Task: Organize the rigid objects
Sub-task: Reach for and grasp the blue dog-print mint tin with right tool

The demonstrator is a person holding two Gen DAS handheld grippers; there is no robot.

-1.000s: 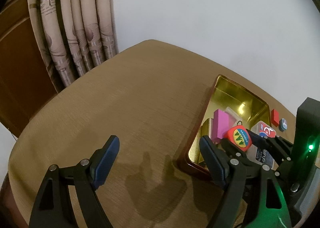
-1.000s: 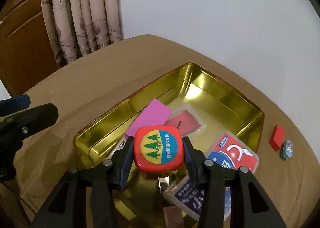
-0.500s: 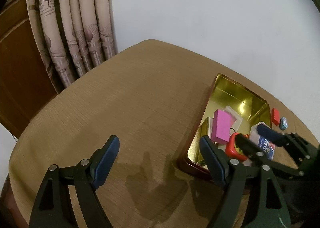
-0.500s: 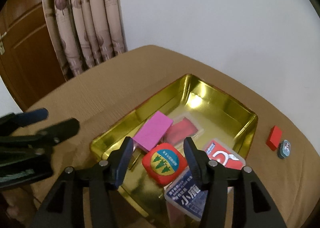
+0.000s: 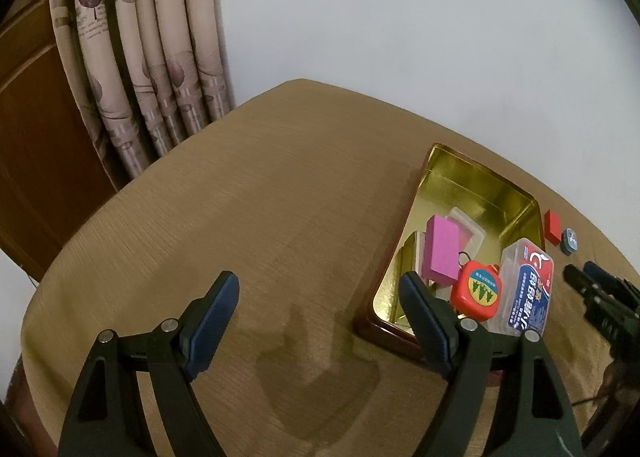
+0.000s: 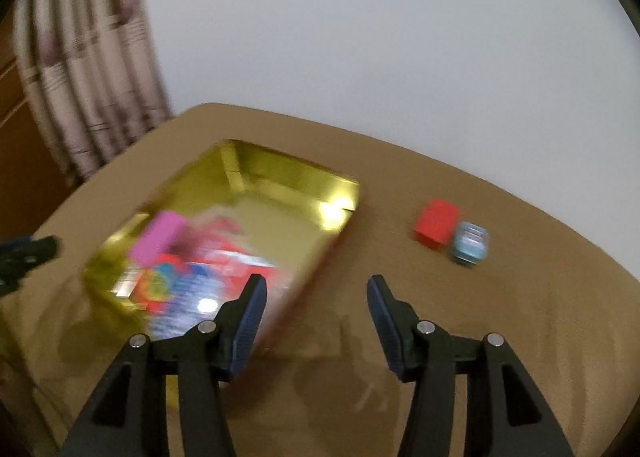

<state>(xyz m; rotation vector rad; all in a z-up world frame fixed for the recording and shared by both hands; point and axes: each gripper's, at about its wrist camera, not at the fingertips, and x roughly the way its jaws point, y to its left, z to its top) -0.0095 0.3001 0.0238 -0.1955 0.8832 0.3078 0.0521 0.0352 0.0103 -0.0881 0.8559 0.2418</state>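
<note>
Left wrist view: the left gripper (image 5: 320,313) hangs wide open and empty over the bare table (image 5: 240,197), with the gold tin (image 5: 480,181) ahead to its right holding the pink block (image 5: 442,249), red tape measure (image 5: 478,291) and clear case (image 5: 528,289). Right wrist view, blurred: the right gripper (image 6: 316,315) is likewise open and empty, the tin wall at its left finger, while the red block (image 6: 436,227) and small blue piece (image 6: 472,243), side by side, lie ahead to its right with nothing between. Both look light, stiff and probably slick, best pinched across flat opposite faces.

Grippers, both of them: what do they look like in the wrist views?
Left gripper and right gripper match: black angular plastic linkage arms, round silver pivot pins, and flat dark blue pads on the fingertips. No cables, sleeves or markings show.
</note>
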